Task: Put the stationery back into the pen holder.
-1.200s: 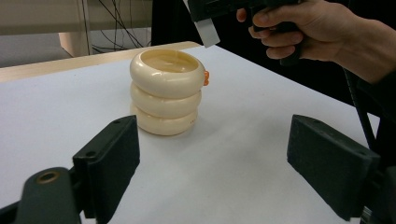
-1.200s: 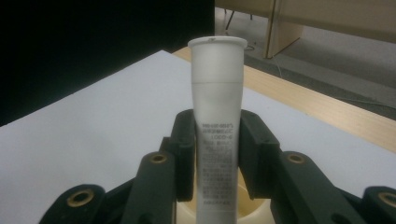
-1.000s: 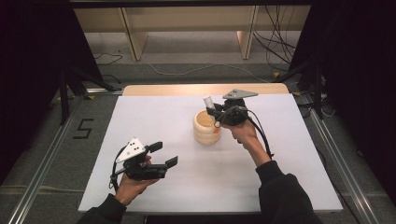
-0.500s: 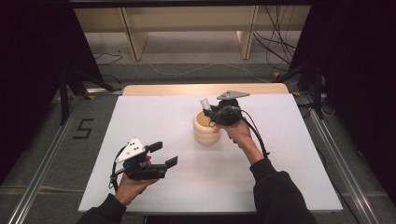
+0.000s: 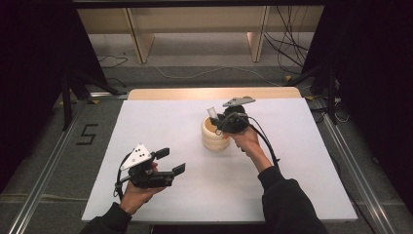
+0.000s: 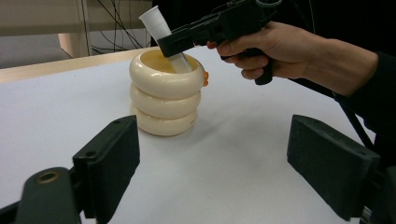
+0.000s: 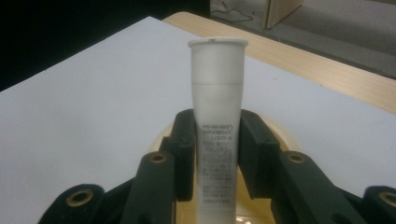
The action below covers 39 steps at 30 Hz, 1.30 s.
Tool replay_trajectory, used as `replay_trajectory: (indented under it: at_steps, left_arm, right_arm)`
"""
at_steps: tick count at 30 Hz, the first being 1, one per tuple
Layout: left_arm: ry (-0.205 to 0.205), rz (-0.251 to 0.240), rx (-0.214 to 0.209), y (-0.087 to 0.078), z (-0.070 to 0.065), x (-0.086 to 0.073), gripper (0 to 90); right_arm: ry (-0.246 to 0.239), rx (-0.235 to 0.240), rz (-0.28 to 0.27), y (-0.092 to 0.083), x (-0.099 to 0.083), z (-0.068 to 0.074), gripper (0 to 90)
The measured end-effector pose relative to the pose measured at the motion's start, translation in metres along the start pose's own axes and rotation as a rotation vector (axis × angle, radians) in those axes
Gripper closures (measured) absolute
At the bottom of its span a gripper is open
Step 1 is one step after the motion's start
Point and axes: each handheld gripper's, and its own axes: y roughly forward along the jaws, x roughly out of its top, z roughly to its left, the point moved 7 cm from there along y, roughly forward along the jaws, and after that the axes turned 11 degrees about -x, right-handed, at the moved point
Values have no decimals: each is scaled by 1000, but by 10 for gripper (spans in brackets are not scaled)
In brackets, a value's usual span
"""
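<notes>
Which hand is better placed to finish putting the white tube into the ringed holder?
The right. The right gripper is shut on the white tube, whose lower end is already inside the cream ringed holder. The left gripper is open, apart from the holder, near the table's front edge.

On the desk (image 5: 302, 185) a ringed holder (image 5: 215, 136) stands near the middle, toward the far edge. A tube (image 7: 218, 126) sits tilted between the right gripper's (image 5: 225, 122) jaws, its lower end inside the holder's mouth. The left gripper (image 5: 168, 163) hovers well apart, nearer the front-left.
</notes>
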Motion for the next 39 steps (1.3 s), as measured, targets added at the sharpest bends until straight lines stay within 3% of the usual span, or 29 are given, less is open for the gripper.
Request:
replay_trajectory:
  at_steps: [19, 21, 23, 28, 39]
  left_arm:
    - [-1, -3, 1, 0, 0, 0, 166]
    - [-3, -4, 0, 0, 0, 0, 166]
    - [-4, -4, 0, 0, 0, 0, 166]
    - [-1, 1, -1, 0, 0, 0, 166]
    - [-1, 2, 0, 0, 0, 0, 166]
  right_arm:
    - [-19, 3, 83, 5, -11, 1, 674]
    - [2, 13, 78, 2, -8, 0, 466]
    - [12, 17, 63, -3, -5, -1, 389]
    - [24, 43, -1, -21, 7, -3, 324]
    - [2, 26, -48, -51, 15, -5, 289]
